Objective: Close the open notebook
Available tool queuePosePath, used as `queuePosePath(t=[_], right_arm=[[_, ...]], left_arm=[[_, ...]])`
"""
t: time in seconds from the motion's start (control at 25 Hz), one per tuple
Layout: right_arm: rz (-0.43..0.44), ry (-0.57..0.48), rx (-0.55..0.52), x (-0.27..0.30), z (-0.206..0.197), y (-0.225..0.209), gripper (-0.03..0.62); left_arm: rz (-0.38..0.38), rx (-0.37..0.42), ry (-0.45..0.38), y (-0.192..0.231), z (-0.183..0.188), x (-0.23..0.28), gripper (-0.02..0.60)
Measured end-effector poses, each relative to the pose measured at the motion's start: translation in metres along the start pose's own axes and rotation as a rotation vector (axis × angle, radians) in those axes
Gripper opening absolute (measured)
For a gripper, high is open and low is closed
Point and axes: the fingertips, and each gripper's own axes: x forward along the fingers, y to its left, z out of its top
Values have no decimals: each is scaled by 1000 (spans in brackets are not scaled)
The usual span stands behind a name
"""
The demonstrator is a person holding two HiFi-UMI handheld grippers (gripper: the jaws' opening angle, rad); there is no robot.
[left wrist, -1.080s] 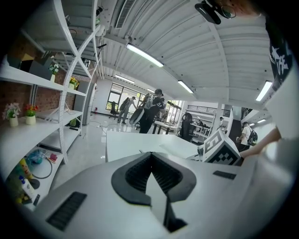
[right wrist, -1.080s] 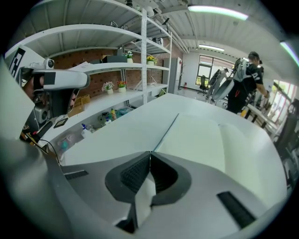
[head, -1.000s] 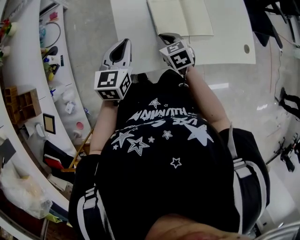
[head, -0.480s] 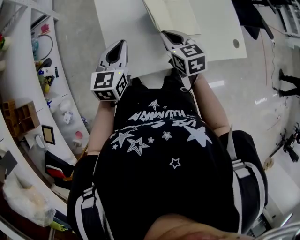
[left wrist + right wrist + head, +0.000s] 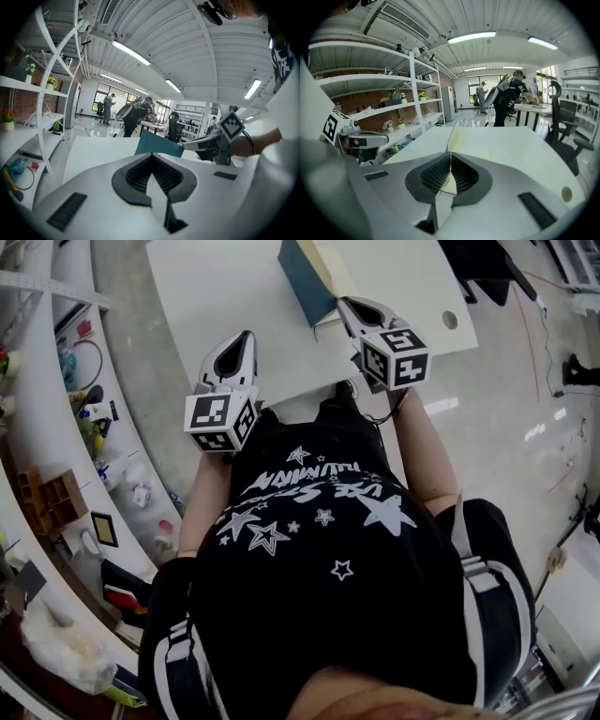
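The notebook (image 5: 349, 261) lies at the near edge of the white table (image 5: 216, 296). Its left half is lifted, so the teal cover (image 5: 305, 279) faces me while the cream pages lie flat to the right. My right gripper (image 5: 351, 306) is shut on the raised half's near edge; in the right gripper view the thin edge runs straight into the shut jaws (image 5: 450, 158). My left gripper (image 5: 246, 337) hovers over bare table left of the notebook, shut on nothing. From the left gripper view (image 5: 151, 155) the teal cover (image 5: 157, 144) stands up just ahead, with the right gripper (image 5: 206, 143) beside it.
A round cable hole (image 5: 451, 320) sits in the table's right part. Curved white shelves (image 5: 75, 427) with small clutter run along the left. An office chair (image 5: 562, 122) stands right of the table. People stand at desks far back in the room.
The notebook lay flat and open; now its left half is raised, teal cover showing, in the right gripper. Both grippers have moved forward over the table.
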Motion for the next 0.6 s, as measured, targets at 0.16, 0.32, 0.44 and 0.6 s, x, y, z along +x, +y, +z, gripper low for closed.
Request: queuePosePath(t=[0.16,0.32,0.44,0.6], right_arm=[[-22,10,-7,-5,-12,-32,14],[-18,40,-16,-1,-28,-63,14],[2,103,4,9,-51,-85,14],[56,177,-2,23,-75,-100,14]], left_arm=[[12,15,10,-21,-2,15,11],[56,27,19,-36,-6,34,11],[107,7,24,-47,-9,45,11],[156,-11,22,-67,-11,59,11]])
